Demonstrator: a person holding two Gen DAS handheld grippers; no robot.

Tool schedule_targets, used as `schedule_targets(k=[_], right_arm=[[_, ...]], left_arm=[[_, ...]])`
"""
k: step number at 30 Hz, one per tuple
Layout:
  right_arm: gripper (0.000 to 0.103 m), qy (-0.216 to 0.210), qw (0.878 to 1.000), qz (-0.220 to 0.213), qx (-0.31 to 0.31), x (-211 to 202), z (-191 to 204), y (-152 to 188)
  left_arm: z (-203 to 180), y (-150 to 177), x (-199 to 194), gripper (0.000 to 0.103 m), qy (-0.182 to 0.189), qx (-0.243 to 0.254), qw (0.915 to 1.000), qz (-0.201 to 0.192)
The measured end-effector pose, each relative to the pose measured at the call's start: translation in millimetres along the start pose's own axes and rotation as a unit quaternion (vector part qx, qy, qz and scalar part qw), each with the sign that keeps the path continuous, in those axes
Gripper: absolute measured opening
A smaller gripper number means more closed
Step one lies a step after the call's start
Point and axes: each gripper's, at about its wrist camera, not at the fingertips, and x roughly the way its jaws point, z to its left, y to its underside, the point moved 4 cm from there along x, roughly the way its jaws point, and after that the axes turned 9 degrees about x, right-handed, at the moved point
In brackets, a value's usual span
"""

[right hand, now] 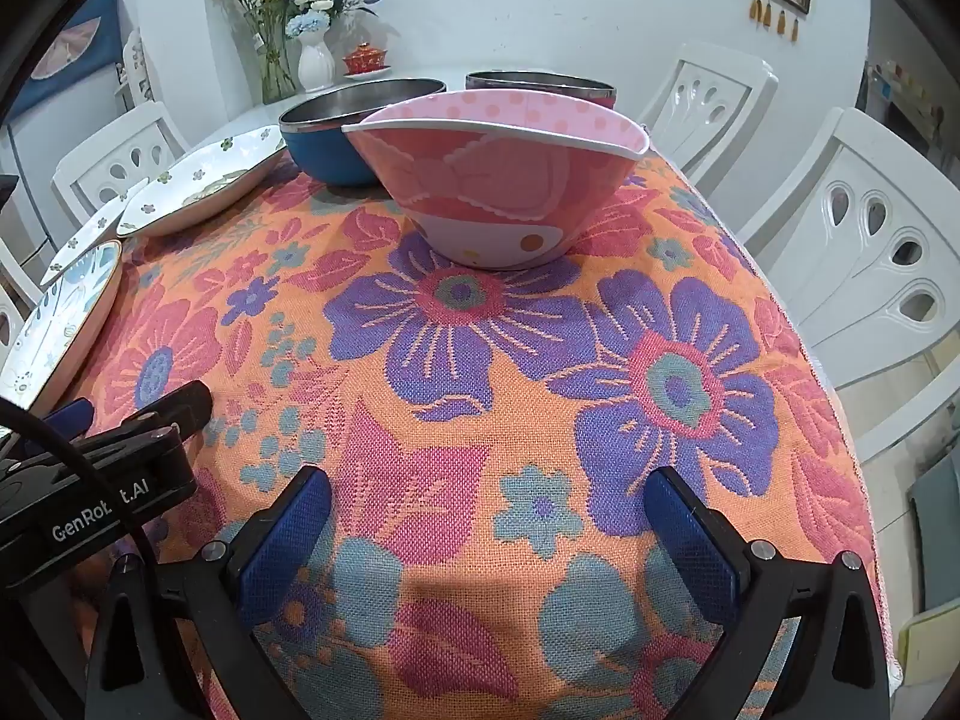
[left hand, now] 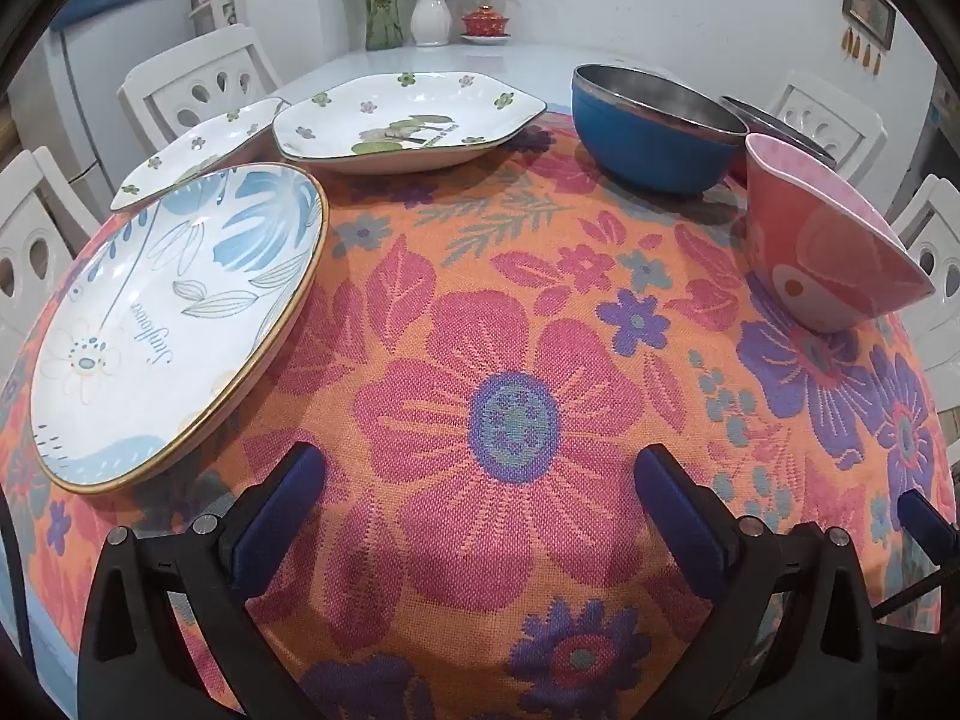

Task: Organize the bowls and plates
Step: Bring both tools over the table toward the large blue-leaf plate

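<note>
Both the left gripper (left hand: 480,474) and right gripper (right hand: 489,498) are held wide apart, empty; the pink bowl (right hand: 498,186) is seen ahead of the right.

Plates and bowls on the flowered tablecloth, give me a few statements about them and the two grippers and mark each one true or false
1. The left gripper is open with nothing between its pads. True.
2. The right gripper is shut on the pink bowl. False: it is open and empty, and the bowl stands apart from it, further up the tablecloth.
3. The blue bowl is stacked inside the pink bowl. False: each stands on its own, the blue one behind.
4. The blue-leaf plate has a gold rim. True.
5. A hexagonal plate with small flowers lies beyond the blue-leaf plate. True.
6. All bowls lie upside down. False: they stand upright.
</note>
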Motion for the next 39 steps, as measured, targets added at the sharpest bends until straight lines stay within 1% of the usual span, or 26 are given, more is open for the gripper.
schedule_targets(k=[3,4,6,8,10,12,14,16,17,19,20,22,25,26,27,29,30,32,34,35,36,37,39], right_arm=[[0.103,-0.008,1.000,0.006,-0.011,-2.0,0.8,1.5],[0.103,-0.012,1.000,0.019,-0.020,-4.1,1.5,2.7],[0.103,-0.019,0.997,0.067,-0.042,-7.1,3.6,6.3],[0.103,-0.031,0.992,0.100,-0.070,-10.7,5.8,10.9],[0.103,-0.033,0.989,0.128,-0.063,-17.4,-4.7,12.3],[0.103,-0.025,0.985,0.160,-0.063,-19.2,-7.1,18.2],[0.103,-0.014,0.979,0.195,-0.062,-19.5,-4.1,20.1],[0.103,-0.005,0.972,0.232,-0.046,-22.1,0.1,21.2],[0.103,-0.007,0.969,0.243,-0.033,-24.9,3.3,19.7],[0.101,-0.030,0.967,0.251,-0.007,-37.0,17.1,10.5],[0.100,-0.043,0.969,0.244,0.000,-48.2,26.8,3.9],[0.098,-0.060,0.976,0.209,-0.009,-73.8,47.3,-14.5],[0.097,-0.063,0.989,0.132,-0.030,-117.3,80.2,-46.7],[0.097,-0.059,0.992,0.111,-0.031,-130.0,90.6,-56.0],[0.097,-0.057,0.994,0.093,-0.029,-141.3,100.3,-63.8],[0.097,-0.063,0.995,0.069,-0.030,-158.2,121.1,-76.1],[0.097,-0.064,0.996,0.058,-0.031,-165.8,133.9,-82.6],[0.097,-0.057,0.998,0.026,-0.030,-186.4,144.0,-92.6],[0.097,-0.041,0.998,-0.032,-0.035,-210.9,155.2,-96.6],[0.098,-0.026,0.996,-0.073,-0.041,-222.6,161.1,-97.7],[0.103,-0.010,0.994,-0.101,-0.046,-230.1,165.6,-97.6],[0.103,-0.011,0.993,-0.108,-0.047,-232.2,170.5,-94.4],[0.103,-0.040,0.995,-0.085,-0.024,-227.5,178.7,-93.1]], left_arm=[[-2.3,0.0,-1.4,0.103,0.003,0.010,0.9999,0.013],[-3.7,1.8,-3.6,0.103,0.009,0.017,0.9996,0.018],[-7.6,8.4,-10.4,0.103,0.024,0.034,0.9985,0.036],[-7.6,20.9,-22.3,0.102,0.021,0.042,0.9980,0.042],[-3.1,34.0,-44.5,0.102,0.013,0.044,0.9980,0.043],[5.3,43.8,-70.7,0.102,0.007,0.041,0.9985,0.035],[26.3,41.3,-92.6,0.102,0.001,0.027,0.9993,0.025],[46.8,40.0,-119.1,0.102,-0.011,0.007,0.9999,0.009],[59.0,38.5,-133.8,0.102,-0.018,-0.004,0.9998,-0.003],[81.3,30.6,-156.5,0.102,-0.033,-0.027,0.9989,-0.022],[94.1,26.1,-167.5,0.102,-0.040,-0.039,0.9980,-0.031],[115.5,15.5,-189.2,0.102,-0.051,-0.058,0.9956,-0.053],[146.3,3.6,-214.7,0.102,-0.057,-0.078,0.9913,-0.089],[155.3,-1.8,-220.8,0.102,-0.062,-0.081,0.9902,-0.096],[162.1,-7.7,-223.8,0.102,-0.070,-0.081,0.9898,-0.094],[166.7,-17.5,-218.5,0.102,-0.073,-0.090,0.9906,-0.072],[177.0,-21.8,-219.5,0.102,-0.066,-0.100,0.9906,-0.066],[189.9,-27.0,-227.2,0.102,-0.052,-0.112,0.9890,-0.081],[198.6,-34.7,-234.7,0.102,-0.047,-0.109,0.9882,-0.097],[202.6,-38.7,-237.2,0.102,-0.048,-0.102,0.9879,-0.106],[206.2,-42.0,-238.4,0.102,-0.050,-0.096,0.9873,-0.116],[209.9,-45.2,-237.6,0.102,-0.053,-0.089,0.9872,-0.121],[215.0,-50.5,-229.7,0.102,-0.040,-0.070,0.9898,-0.118]])
